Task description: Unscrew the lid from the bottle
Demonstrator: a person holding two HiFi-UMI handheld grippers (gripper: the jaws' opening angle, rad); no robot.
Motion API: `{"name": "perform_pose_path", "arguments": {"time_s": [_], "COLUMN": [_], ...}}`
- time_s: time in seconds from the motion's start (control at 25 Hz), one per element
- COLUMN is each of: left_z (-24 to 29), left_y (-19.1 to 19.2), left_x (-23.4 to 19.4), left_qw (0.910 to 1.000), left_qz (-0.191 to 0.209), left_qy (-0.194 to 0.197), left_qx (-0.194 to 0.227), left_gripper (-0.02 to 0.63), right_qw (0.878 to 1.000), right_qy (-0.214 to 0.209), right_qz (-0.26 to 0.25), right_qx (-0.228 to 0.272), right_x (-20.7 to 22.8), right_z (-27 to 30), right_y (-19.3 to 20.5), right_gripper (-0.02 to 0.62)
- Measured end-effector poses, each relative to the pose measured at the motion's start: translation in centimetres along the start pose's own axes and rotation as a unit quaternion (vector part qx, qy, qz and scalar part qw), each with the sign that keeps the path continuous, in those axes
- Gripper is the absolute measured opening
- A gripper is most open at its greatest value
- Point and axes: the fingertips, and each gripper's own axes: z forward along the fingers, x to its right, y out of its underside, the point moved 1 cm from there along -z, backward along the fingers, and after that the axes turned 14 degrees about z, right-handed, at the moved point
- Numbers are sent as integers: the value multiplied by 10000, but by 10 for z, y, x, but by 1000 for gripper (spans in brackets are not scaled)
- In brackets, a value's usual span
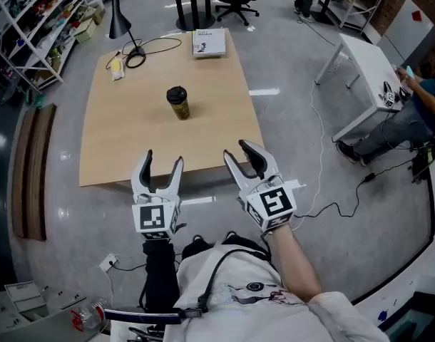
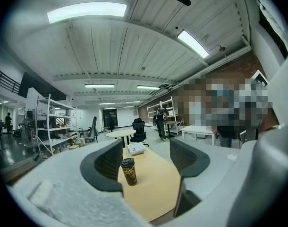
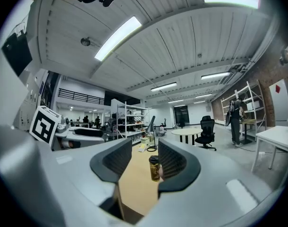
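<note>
1. At the middle of the pale wood-look tabletop (image 1: 217, 120) the bottle (image 1: 178, 103) stood upright, long axis vertical, with its black lid (image 1: 177, 92) seated on top. The task was judged not yet begun.
2. Both grippers were held level off the tabletop's near edge. The bottle lay straight ahead, well apart from either set of fingers.
3. Left gripper (image 1: 163, 159): fingers moderately wide, nothing between them.
4. Right gripper (image 1: 237, 150): fingers at a narrower gap, likewise empty.
5. The left gripper lined up more squarely with the bottle and was judged marginally nearer. The right sat off to the bottle's right.
6. Bottle: slim cylinder, dark brown with yellowish print, apparently smooth and hard. The lid was round and a little wider than the body.
7. Finger pads: dark and ribbed, set in grey shells.
8. Judgement: a level side grasp would suit the body, and the lid calls for a wider opening than the right gripper showed.
</note>
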Motion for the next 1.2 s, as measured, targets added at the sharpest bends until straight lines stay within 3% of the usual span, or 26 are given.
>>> {"name": "perform_pose_path", "arguments": {"time_s": [0.12, 0.16, 0.24, 0.28, 0.56, 0.88, 1.0, 1.2], "left_z": [6, 9, 16, 20, 87, 206, 241, 291], "left_y": [6, 11, 25, 34, 121, 275, 309, 334], "left_x": [2, 1, 0, 0, 0, -8, -3, 5], "left_qw": [10000, 10000, 9998, 9995, 9929, 9759, 9690, 9660], "left_qz": [16, 9, -44, -71, 368, -61, 28, 8], "left_qy": [42, 51, 63, 93, 570, 1107, 1483, 1788], "left_qx": [-50, -83, -201, -293, -973, -1880, -1977, -1865], "left_gripper": [359, 393, 529, 543, 540, 540, 540, 540], "right_qw": [9995, 9993, 9989, 9987, 9972, 9955, 9938, 9899], "right_qy": [-270, -321, -377, -393, -376, 155, 427, 556], "right_qz": [20, 13, 8, 24, 15, 73, 140, 108], "right_qx": [-148, -201, -294, -326, -650, -932, -1016, -1302], "right_x": [1, 2, 6, 8, 26, 77, 96, 114], "right_z": [4, 8, 15, 19, 74, 172, 210, 261], "right_y": [5, 7, 11, 14, 34, 31, 25, 33], "right_gripper": [220, 233, 238, 239, 238, 238, 238, 238]}}
